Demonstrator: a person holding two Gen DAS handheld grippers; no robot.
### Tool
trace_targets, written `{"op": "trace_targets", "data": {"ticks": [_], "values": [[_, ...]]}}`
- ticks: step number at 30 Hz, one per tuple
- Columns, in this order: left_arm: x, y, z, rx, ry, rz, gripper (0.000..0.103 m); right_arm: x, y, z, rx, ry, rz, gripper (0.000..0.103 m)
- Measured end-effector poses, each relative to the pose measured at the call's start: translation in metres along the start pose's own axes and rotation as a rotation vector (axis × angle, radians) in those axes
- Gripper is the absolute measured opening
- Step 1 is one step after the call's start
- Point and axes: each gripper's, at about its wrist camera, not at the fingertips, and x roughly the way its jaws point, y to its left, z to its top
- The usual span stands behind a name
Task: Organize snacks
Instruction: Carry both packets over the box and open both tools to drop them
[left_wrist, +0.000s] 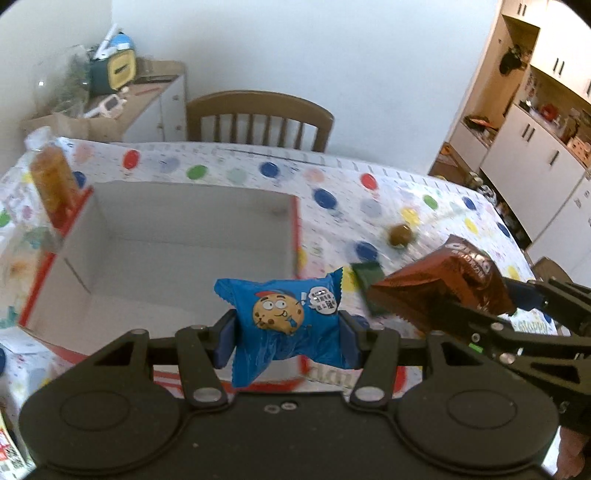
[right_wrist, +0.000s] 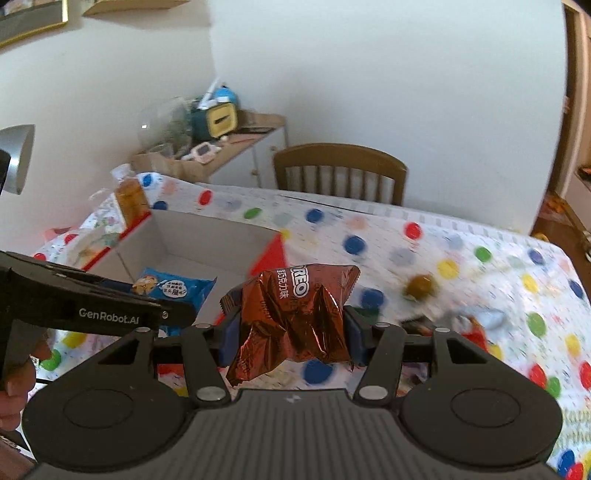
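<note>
Nearest in the left wrist view, the left tongs (left_wrist: 287, 328) are closed onto a blue cookie packet (left_wrist: 286, 315), pinched at both sides by the blue pads and hanging in the lower middle of the frame, over the near edge of an open cardboard box (left_wrist: 177, 240). Likewise, in the right wrist view the right tongs (right_wrist: 291, 332) are clamped on a crumpled brown Oreo packet (right_wrist: 299, 314), held up off the surface at the centre of the frame. In the left view that same brown packet shows at right of centre, just beside the blue one.

Behind the tongs, the box has white inner walls and a red outside; it sits on the polka-dot surface (left_wrist: 388, 184) at left of centre, and nothing shows on its floor. A dark green wrapper (left_wrist: 369, 278) lies on the surface between the two held packets. Farther right, a round brown sweet (left_wrist: 399, 235) rests apart from the box. At the upper left, an orange snack bag (left_wrist: 53, 181) stands against the box's far left corner.

Beyond the surface, a wooden chair (left_wrist: 258, 120) stands against the white wall.
</note>
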Motion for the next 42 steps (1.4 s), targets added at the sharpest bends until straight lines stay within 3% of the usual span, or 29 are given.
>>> {"op": "trace_targets", "data": {"ticks": [7,15,26,42], "values": [[-0.004,0.041,0.016,-0.002,-0.031,0.055,0.054,0.029,0.044,0.02,-0.044,0.002,0.037,0.055],[0.013,0.094,0.025,-0.054,-0.004,0.12,0.054,0.073,0.084,0.028,-0.102,0.04,0.069,0.055],[0.055,0.142,0.026,-0.108,0.094,0.164,0.054,0.134,0.117,0.024,-0.161,0.142,0.102,0.055],[0.105,0.149,0.016,-0.061,0.244,0.155,0.054,0.178,0.129,0.002,-0.233,0.265,0.083,0.056]]}}
